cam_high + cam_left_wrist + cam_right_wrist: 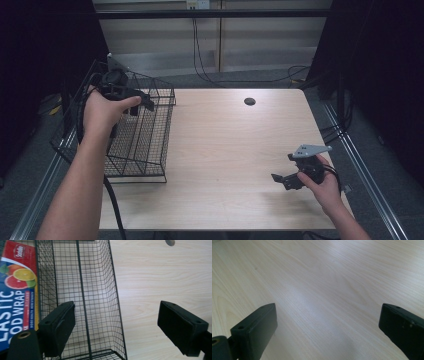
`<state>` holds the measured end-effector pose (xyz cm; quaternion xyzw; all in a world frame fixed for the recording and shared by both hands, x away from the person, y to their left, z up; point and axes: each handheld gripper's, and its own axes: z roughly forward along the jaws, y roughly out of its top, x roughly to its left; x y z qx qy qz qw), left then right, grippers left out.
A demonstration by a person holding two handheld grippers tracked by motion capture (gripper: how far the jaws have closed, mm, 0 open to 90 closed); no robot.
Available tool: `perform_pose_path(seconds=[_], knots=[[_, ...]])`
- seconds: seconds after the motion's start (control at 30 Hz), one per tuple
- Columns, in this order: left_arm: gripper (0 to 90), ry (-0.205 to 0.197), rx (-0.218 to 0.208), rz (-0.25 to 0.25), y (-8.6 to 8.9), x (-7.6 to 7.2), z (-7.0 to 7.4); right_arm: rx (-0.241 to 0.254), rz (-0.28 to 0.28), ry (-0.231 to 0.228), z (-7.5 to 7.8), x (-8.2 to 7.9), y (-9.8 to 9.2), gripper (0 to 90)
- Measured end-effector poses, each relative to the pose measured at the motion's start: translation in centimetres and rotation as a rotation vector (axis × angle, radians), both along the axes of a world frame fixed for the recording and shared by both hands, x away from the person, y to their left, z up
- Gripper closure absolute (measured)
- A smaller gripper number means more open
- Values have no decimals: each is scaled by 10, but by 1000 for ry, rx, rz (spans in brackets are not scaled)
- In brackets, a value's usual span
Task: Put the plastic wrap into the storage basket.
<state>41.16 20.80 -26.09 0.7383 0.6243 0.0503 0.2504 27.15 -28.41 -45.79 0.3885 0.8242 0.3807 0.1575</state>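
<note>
- Now your left gripper (134, 101) hangs over the top rim of the basket (150, 145), its two black jaws spread wide with nothing between them.
- In the left gripper view one jaw sits over the basket's inside and the other over bare table (160, 277), with the basket's wire wall between them.
- You have one basket: black wire mesh in a fine square grid, boxy, open at the top, standing at the table's left edge.
- One box (17, 290) lies against the basket's far side in the left gripper view: flat printed card, red and blue, with citrus slices and the words "FOOD WRAP". I cannot tell whether it is inside.
- Your right gripper (285, 181) rests low near the table's right front, jaws wide apart and empty over bare wood.
- That table is pale wood grain, smooth, with one round dark hole (249, 101) near its far edge.
</note>
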Motion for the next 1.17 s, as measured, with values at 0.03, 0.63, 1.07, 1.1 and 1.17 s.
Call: perform_pose_path(seconds=[0.03, 0.63, 1.07, 1.1, 1.17], knots=[[148, 5, -8, -3, -2, 0, -1, 0, 0, 0, 0, 0, 0, 17], [142, -37, -48, -91, -30, -12, -24, -7, 2, -2, 0, -1, 2, 17], [133, -82, -78, -163, -51, -24, -50, -13, 10, 2, -1, -2, 3, 17], [132, -80, -76, -169, -52, -24, -51, -14, 10, 2, -2, -2, 3, 17], [130, -83, -81, -178, -56, -26, -55, -16, 6, 6, -2, -2, 3, 17]])
